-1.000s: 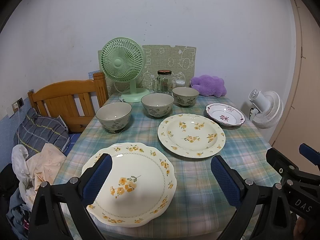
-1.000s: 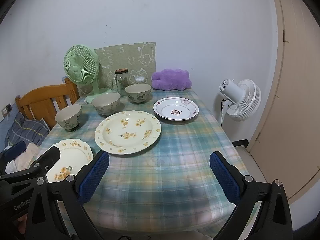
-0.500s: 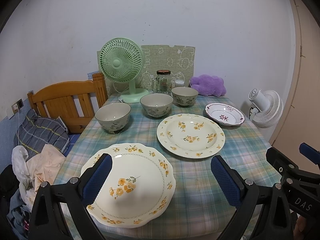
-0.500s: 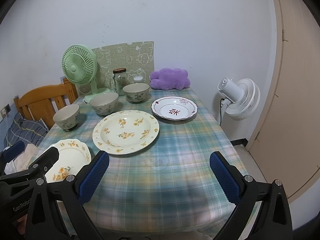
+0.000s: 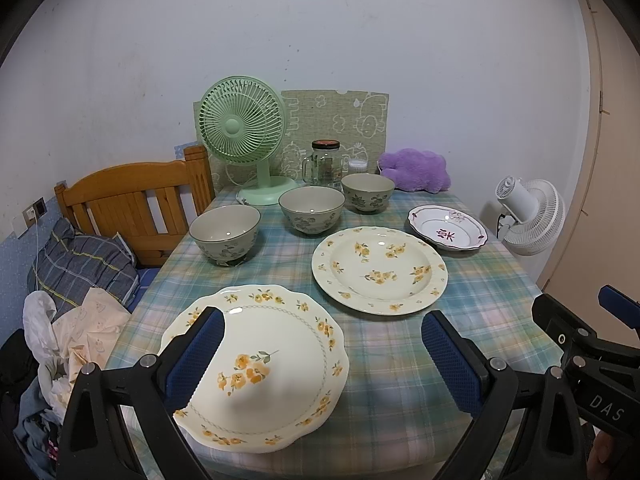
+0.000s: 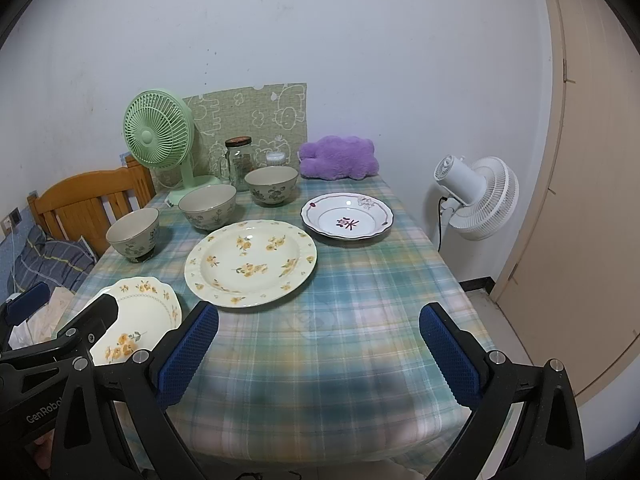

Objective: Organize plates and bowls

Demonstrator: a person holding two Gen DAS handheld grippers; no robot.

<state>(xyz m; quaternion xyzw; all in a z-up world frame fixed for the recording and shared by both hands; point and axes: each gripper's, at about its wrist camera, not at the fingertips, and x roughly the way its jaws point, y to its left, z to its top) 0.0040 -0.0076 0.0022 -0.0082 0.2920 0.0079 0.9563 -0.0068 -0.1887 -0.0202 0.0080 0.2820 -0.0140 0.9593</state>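
Left wrist view puts your left claw [image 5: 320,356] wide open and empty, its blue pads straddling the near half of the scalloped plate [image 5: 260,364], which lies flat on the table [image 5: 400,380] directly below and just ahead of the fingers. Beyond it and slightly to the right of that claw sits the round floral plate [image 5: 380,270], and farther right the red-rimmed plate [image 5: 448,232]; three bowls [image 5: 224,232] line up across the far side, well ahead of the claw. In the right wrist view your right claw [image 6: 316,352] is equally spread and holds nothing, hanging over bare cloth with the round floral plate ahead and to its left. Nothing looks stacked yet, so the sorting appears to be at its start. Expect glazed ceramic: stiff, fairly heavy for its thinness, slick under the pads and quick to chip if knocked. Take a plate by its rim, one pad above and one beneath, where the raised lip gives a gap over the soft cloth. Take a bowl by its wall, one pad inside and one outside, and set each piece down gently.
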